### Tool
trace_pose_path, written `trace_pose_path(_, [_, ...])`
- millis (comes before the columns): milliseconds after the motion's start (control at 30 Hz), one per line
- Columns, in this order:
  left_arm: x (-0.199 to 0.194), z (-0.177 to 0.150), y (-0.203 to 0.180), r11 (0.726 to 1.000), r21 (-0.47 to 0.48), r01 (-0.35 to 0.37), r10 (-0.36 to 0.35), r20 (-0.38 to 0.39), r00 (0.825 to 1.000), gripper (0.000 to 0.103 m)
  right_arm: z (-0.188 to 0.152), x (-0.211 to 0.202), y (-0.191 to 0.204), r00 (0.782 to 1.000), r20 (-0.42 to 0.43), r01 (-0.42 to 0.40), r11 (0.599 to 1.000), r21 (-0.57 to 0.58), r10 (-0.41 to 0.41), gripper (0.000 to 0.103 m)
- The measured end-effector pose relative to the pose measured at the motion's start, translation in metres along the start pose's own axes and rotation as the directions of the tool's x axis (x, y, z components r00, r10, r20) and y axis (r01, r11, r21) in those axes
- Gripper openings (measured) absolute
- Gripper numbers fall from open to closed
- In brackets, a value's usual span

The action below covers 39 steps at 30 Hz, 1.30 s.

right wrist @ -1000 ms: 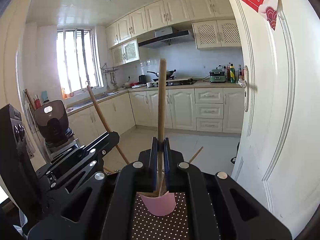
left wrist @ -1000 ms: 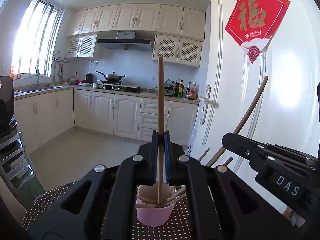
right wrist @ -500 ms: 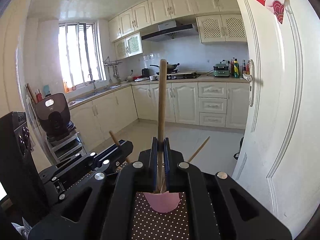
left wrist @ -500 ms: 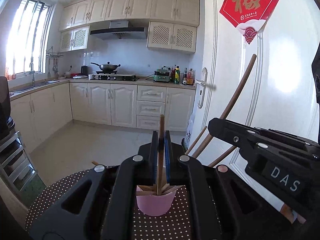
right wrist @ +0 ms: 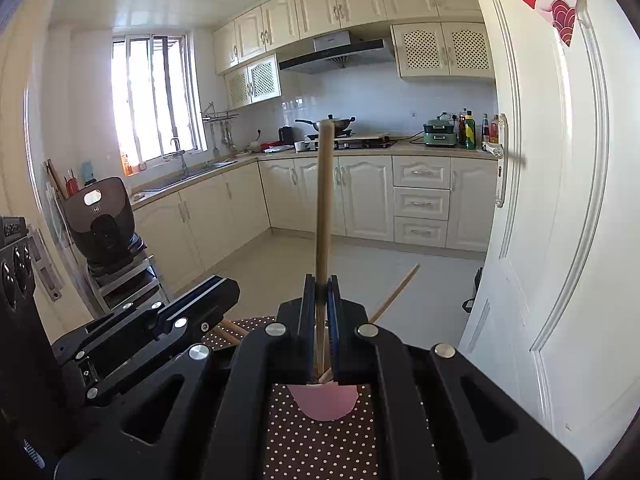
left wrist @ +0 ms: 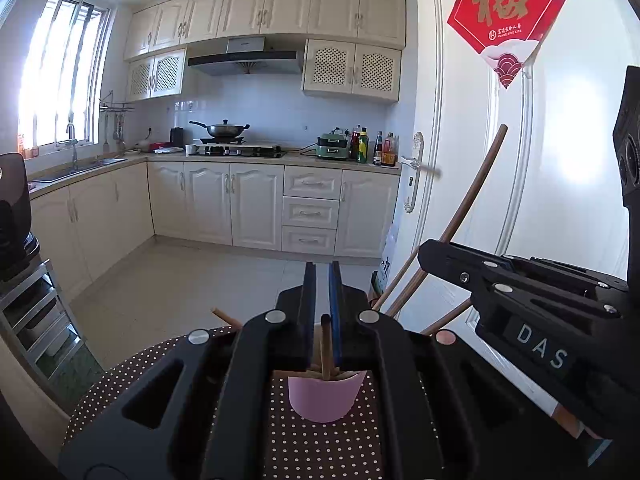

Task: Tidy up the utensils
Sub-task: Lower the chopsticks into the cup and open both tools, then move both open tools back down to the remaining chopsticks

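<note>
A pink cup with several wooden chopsticks in it stands on the dotted tablecloth, just below both grippers. My left gripper is shut to a narrow slit. One chopstick stands in the cup with its top end low in that slit; I cannot tell if the pads still press it. My right gripper is shut on an upright chopstick whose lower end reaches towards the cup. In the left wrist view the right gripper comes in from the right with its chopstick slanting up.
A white door with a handle stands close on the right. The round table's edge curves at the left. A metal rack with a dark appliance is at the left. Kitchen cabinets and open floor lie beyond.
The chopstick in my left gripper has slid down through the jaws into the cup, so only its top shows. The right gripper keeps its chopstick upright and has barely shifted.
</note>
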State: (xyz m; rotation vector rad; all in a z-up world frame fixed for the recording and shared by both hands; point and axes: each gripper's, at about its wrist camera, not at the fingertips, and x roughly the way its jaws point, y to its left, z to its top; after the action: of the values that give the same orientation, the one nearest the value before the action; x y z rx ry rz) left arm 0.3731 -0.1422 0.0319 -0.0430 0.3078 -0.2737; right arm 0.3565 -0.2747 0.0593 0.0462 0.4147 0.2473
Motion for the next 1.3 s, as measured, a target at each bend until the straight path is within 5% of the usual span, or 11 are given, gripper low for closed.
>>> trace_pose_path(233, [-0.009, 0.003, 0.004, 1.0, -0.006, -0.009, 0.009, 0.006, 1.0, 0.007, 0.003, 0.005, 0.005, 0.999, -0.031, 0.012, 1.0, -0.011, -0.013, 0.006])
trace_pose_path(400, [-0.019, 0.005, 0.009, 0.999, -0.017, -0.044, 0.044, 0.032, 0.999, 0.049, 0.005, -0.001, 0.003, 0.999, -0.023, 0.025, 1.0, 0.004, -0.025, 0.011])
trace_pose_path(433, [-0.021, 0.006, 0.012, 0.999, -0.025, -0.038, 0.039, 0.036, 0.999, 0.052, 0.006, -0.003, 0.002, 1.0, -0.021, 0.021, 1.0, 0.008, -0.02, 0.016])
trace_pose_path(500, [-0.027, 0.008, 0.017, 0.999, -0.04, -0.034, 0.036, 0.037, 0.999, 0.053, 0.006, -0.007, 0.003, 1.0, -0.019, 0.024, 1.0, 0.007, -0.024, 0.025])
trace_pose_path(933, [-0.081, 0.005, 0.037, 0.997, -0.021, -0.073, 0.074, 0.03, 0.997, 0.063, -0.013, -0.058, 0.038, 1.0, 0.0, 0.0, 0.998, -0.057, 0.0, 0.029])
trace_pose_path(1300, [-0.13, -0.035, 0.074, 0.992, 0.069, -0.107, 0.113, -0.091, 0.989, 0.07, -0.057, -0.065, 0.087, 0.993, -0.099, -0.068, 0.991, -0.118, 0.056, 0.03])
